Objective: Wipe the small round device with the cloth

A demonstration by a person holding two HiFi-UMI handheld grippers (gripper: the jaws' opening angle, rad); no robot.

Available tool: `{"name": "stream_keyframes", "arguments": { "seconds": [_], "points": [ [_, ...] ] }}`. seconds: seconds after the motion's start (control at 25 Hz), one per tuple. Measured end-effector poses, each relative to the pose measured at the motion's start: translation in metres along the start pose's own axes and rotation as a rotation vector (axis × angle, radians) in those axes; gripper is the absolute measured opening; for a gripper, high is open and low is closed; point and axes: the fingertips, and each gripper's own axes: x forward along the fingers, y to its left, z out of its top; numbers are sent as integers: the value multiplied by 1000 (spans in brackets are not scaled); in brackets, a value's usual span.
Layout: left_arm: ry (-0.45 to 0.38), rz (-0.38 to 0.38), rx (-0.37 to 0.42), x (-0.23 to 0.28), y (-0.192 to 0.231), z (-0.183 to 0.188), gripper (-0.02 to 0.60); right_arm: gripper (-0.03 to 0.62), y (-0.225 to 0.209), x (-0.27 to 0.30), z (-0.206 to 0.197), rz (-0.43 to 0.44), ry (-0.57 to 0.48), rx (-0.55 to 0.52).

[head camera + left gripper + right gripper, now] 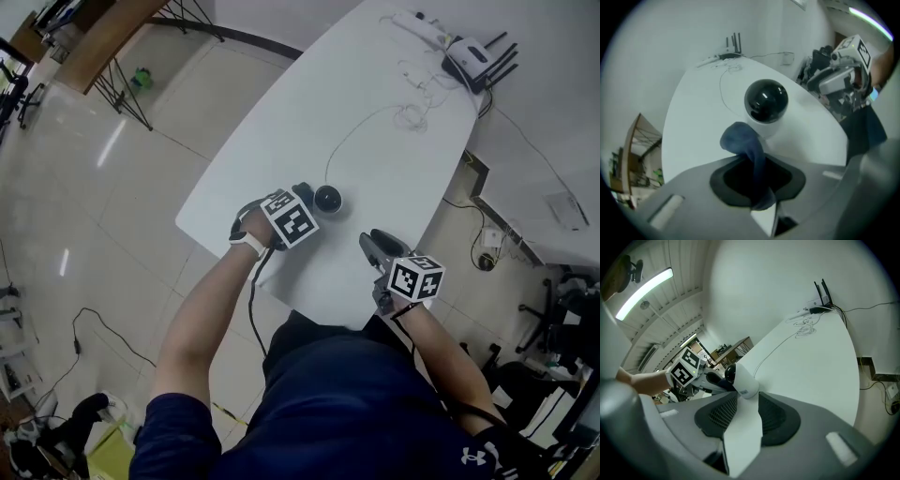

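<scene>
The small round device (pixel 327 199), a white body with a black dome (pixel 765 102), stands on the white table (pixel 394 178). My left gripper (pixel 305 194) is right beside it on its left and points steeply down. It is shut on a dark blue cloth (pixel 740 138), whose free fold bulges up against the device's base. My right gripper (pixel 373 246) hovers near the table's front edge, a short way from the device (pixel 743 380). Its jaws stand open (pixel 743 404), and only bare table shows between them. The left gripper (pixel 710 379) also shows behind the device in the right gripper view.
A thin white cable (pixel 352 136) runs from the device to the table's far end, where a router with antennas (pixel 478 61), a white power strip (pixel 419 26) and loose cable loops (pixel 410 114) lie. The table's front edge (pixel 309 314) is close to the person's body.
</scene>
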Motion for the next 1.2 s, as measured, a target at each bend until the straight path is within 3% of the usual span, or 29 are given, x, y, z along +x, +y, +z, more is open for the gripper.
{"name": "stream_keyframes", "arguments": {
  "seconds": [0.24, 0.44, 0.6, 0.68, 0.8, 0.92, 1.04, 1.12, 1.2],
  "points": [
    [-106, -234, -560, 1, -56, 7, 71, 135, -10, 4, -1, 5, -10, 75],
    [-318, -358, -946, -4, -66, 41, 71, 129, -22, -3, -2, -22, -31, 105],
    [-523, -409, -1313, -5, -57, 63, 74, 127, -33, -14, -5, -47, -51, 131],
    [-595, -422, -1448, -3, -54, 71, 74, 126, -39, -20, -6, -59, -60, 143],
    [-621, -427, -1491, 4, -58, 82, 74, 125, -51, -30, -9, -76, -70, 159],
    [-611, -537, -1434, 6, -78, 104, 74, 122, -65, -40, -12, -98, -77, 179],
    [-557, -649, -1256, -1, -106, 115, 74, 118, -74, -43, -13, -120, -82, 199],
    [-500, -618, -1106, -7, -114, 100, 74, 117, -74, -40, -12, -120, -84, 199],
    [-460, -569, -1008, -17, -109, 71, 74, 117, -68, -36, -9, -109, -83, 185]
  ]
}}
